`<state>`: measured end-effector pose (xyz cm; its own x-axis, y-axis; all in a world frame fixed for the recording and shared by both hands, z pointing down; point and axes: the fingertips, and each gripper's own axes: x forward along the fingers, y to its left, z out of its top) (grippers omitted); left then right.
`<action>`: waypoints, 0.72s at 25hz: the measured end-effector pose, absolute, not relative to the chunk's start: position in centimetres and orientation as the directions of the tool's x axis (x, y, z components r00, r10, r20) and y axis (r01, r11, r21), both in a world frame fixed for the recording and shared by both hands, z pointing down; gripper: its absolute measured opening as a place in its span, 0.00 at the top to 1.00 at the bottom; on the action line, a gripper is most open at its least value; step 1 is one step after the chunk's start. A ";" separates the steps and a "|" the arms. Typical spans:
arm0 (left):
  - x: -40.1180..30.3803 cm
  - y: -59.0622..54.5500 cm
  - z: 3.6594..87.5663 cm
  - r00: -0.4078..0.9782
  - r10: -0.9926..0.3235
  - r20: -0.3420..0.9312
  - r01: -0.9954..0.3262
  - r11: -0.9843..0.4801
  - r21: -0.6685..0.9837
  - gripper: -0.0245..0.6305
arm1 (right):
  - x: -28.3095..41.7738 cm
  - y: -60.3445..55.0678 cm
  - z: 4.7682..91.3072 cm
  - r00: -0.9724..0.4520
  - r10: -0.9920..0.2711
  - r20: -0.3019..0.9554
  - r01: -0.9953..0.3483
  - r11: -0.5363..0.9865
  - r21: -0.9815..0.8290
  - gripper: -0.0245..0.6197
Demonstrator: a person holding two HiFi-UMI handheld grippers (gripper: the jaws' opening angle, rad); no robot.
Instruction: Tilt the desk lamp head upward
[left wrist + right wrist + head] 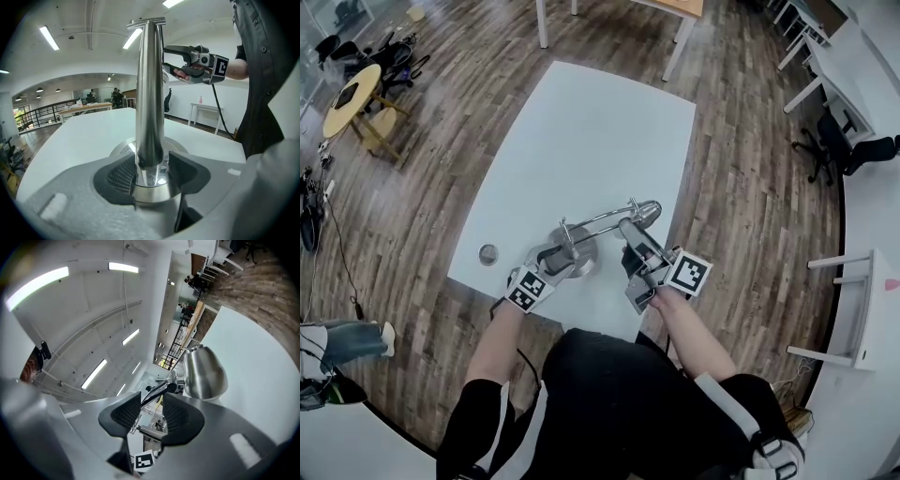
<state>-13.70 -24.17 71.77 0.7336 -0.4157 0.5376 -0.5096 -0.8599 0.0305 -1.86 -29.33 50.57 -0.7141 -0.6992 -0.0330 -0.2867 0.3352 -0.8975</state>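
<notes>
A chrome desk lamp stands near the front edge of the white table (600, 122). Its round base (581, 251) carries an upright post (150, 93), and thin arm rods (600, 221) run right to the dome head (645, 212). My left gripper (558, 265) is shut on the post just above the base (117, 149), one pad on each side. My right gripper (628, 228) reaches up to the arm just behind the head. In the right gripper view its jaws (150, 401) stand apart with a thin rod (152, 392) between them, the pads not pressing. The head (204, 373) lies just beyond.
A small round disc (488, 253) lies on the table left of the lamp. The table's front edge runs just under both grippers. On the wooden floor around stand a round wooden table (352, 98), an office chair (839, 150) and a white rack (862, 309).
</notes>
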 end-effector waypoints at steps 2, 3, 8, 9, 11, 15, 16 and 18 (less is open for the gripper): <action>-13.8 -24.2 71.8 0.730 -0.420 0.539 -0.517 -0.856 0.032 0.61 | -2.0 -29.3 49.9 -0.722 -0.691 -0.035 -0.306 0.364 -0.880 0.75; -13.9 -24.3 71.8 0.728 -0.422 0.540 -0.519 -0.854 0.032 0.61 | -2.1 -29.3 49.5 -0.725 -0.688 -0.038 -0.313 0.379 -0.871 0.76; -14.1 -24.3 72.0 0.722 -0.423 0.547 -0.527 -0.849 0.039 0.61 | -2.2 -29.3 48.2 -0.734 -0.679 -0.027 -0.364 0.426 -0.828 0.79; -14.0 -24.3 72.1 0.721 -0.424 0.548 -0.528 -0.848 0.040 0.61 | -2.2 -29.2 47.9 -0.736 -0.677 -0.022 -0.375 0.434 -0.819 0.80; -14.0 -24.2 72.1 0.717 -0.428 0.551 -0.533 -0.845 0.038 0.61 | -2.4 -29.2 47.1 -0.745 -0.667 -0.021 -0.393 0.463 -0.794 0.80; -14.0 -24.4 71.8 0.705 -0.446 0.551 -0.552 -0.833 0.031 0.61 | -2.7 -29.2 45.7 -0.763 -0.646 -0.011 -0.428 0.518 -0.741 0.81; -14.0 -24.4 71.8 0.703 -0.449 0.552 -0.555 -0.831 0.030 0.61 | -2.8 -29.2 45.5 -0.766 -0.642 -0.009 -0.433 0.526 -0.732 0.81; -14.1 -24.4 71.9 0.700 -0.451 0.554 -0.559 -0.829 0.031 0.61 | -3.1 -29.1 45.3 -0.772 -0.635 -0.003 -0.442 0.541 -0.716 0.81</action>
